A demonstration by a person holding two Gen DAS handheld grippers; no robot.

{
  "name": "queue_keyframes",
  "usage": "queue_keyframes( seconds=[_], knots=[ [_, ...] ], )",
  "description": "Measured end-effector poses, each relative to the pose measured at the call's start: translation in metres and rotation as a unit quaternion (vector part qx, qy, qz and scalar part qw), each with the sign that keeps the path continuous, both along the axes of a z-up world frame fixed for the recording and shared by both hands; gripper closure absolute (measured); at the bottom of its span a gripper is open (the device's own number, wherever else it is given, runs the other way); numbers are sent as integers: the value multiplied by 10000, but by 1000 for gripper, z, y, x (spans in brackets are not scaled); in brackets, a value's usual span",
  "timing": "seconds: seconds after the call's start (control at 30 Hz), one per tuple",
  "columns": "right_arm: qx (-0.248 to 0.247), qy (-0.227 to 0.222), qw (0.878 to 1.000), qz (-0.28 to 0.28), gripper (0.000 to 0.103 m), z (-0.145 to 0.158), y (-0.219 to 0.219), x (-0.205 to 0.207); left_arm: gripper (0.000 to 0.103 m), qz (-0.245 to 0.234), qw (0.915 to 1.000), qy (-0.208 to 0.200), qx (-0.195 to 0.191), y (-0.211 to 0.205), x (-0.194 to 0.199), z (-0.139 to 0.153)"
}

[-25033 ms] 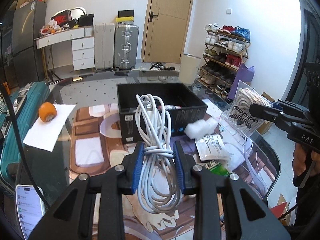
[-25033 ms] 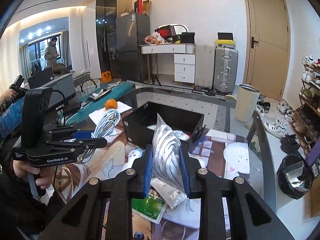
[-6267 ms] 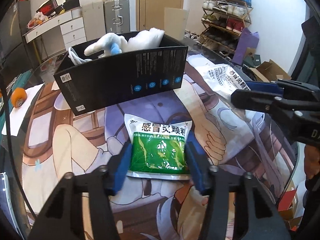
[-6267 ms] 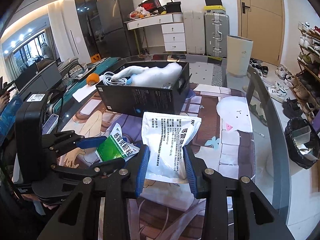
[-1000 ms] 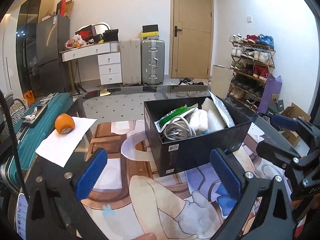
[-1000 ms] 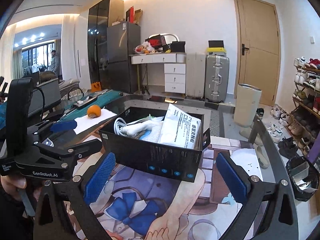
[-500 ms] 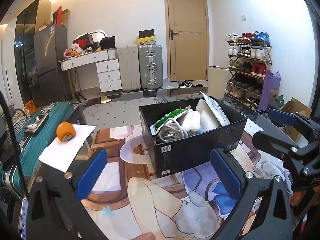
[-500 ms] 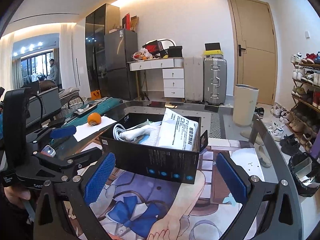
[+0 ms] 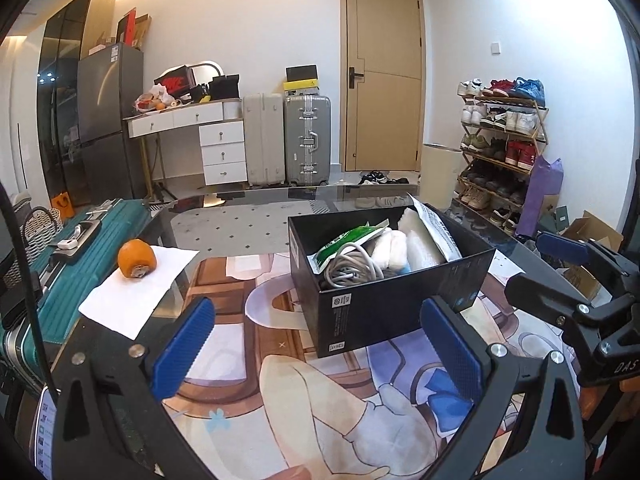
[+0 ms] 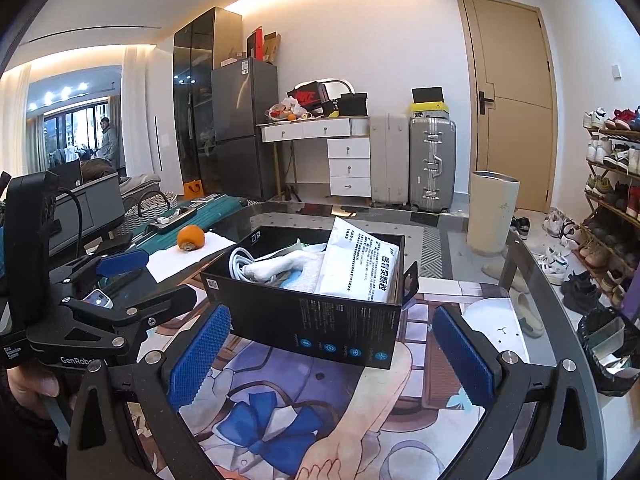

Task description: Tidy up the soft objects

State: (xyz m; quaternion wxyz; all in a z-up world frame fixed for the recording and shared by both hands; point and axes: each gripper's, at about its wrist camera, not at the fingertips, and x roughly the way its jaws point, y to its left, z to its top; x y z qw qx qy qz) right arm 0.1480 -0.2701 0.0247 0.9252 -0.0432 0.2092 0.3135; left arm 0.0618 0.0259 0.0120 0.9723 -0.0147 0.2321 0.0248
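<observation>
A black box (image 9: 400,308) stands on the printed table mat and also shows in the right wrist view (image 10: 320,328). It holds a coiled white cable (image 9: 352,268), a green packet (image 9: 348,240), white soft items (image 9: 394,246) and a white printed pouch (image 10: 360,268) leaning at its right end. My left gripper (image 9: 320,344) is wide open and empty, held back from the box's near side. My right gripper (image 10: 332,356) is wide open and empty, in front of the box's long side.
An orange (image 9: 136,258) lies on white paper (image 9: 136,292) at the table's left. A teal suitcase (image 9: 60,276) stands beside the left edge. A phone (image 9: 44,432) lies at the near left. A shoe rack (image 9: 500,152) is at the right.
Both grippers have drawn back and lifted slightly over the last second, jaws still wide open. The box and its contents have not moved.
</observation>
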Motion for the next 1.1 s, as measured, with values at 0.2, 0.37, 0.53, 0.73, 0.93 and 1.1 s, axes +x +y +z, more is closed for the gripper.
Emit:
queue_keyframes(
  seconds=[0.2,0.37,0.53,0.73,0.93,1.1],
  knots=[
    [2,-8,10000,-6,1,0,0,0,0,-22,10000,24,-20,1,1,-1],
    [3,-8,10000,4,1,0,0,0,0,-17,10000,24,-29,1,2,-2],
    [0,-7,10000,6,1,0,0,0,0,-32,10000,19,-37,2,2,-2],
    [10,-15,10000,9,1,0,0,0,0,-24,10000,23,-37,2,2,-2],
    [4,-12,10000,3,1,0,0,0,0,-13,10000,24,-42,2,2,-2],
    [4,-14,10000,2,1,0,0,-1,0,-11,10000,27,-45,2,2,-2]
  ],
)
